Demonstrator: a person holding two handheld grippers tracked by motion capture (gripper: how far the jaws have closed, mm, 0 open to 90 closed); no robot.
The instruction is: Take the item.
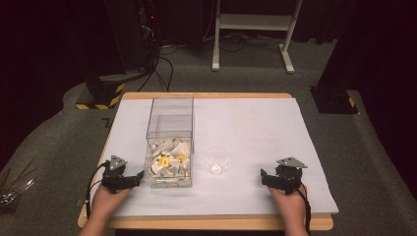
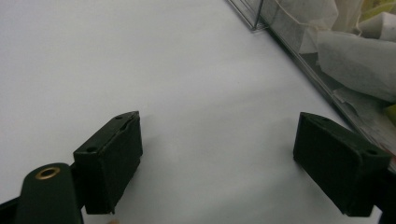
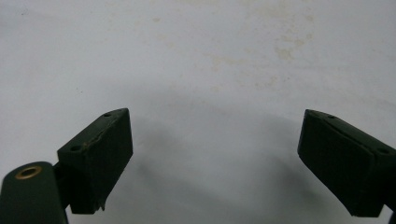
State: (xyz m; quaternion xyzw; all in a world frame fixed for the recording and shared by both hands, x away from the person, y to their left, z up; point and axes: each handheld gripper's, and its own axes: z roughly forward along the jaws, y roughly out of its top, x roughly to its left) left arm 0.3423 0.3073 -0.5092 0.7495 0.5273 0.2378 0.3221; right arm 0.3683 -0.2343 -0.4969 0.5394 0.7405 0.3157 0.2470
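Not yet begun, by appearance. Left gripper [image 1: 140,177] beside clear box [image 1: 169,142] of tea bags [image 1: 169,162], fingers [image 2: 109,161] released. Right gripper [image 1: 264,176] likewise released, near small cup [image 1: 217,160]. Nothing grasped; all handling outstanding.

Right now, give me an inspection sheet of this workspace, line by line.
Surface: white sheet over a wooden table, faint brownish stains in the right gripper view.
Job's things: clear box holding white sachets, some with yellow tags; small clear cup upright right of the box, apart from it.
Clutter: nothing seen on the sheet.
Grippers: left gripper open, beside the box; right gripper open over bare sheet.
Cables: one trails from each gripper; more on the floor behind.
Surroundings: dark room, white stand, hazard-striped bases.
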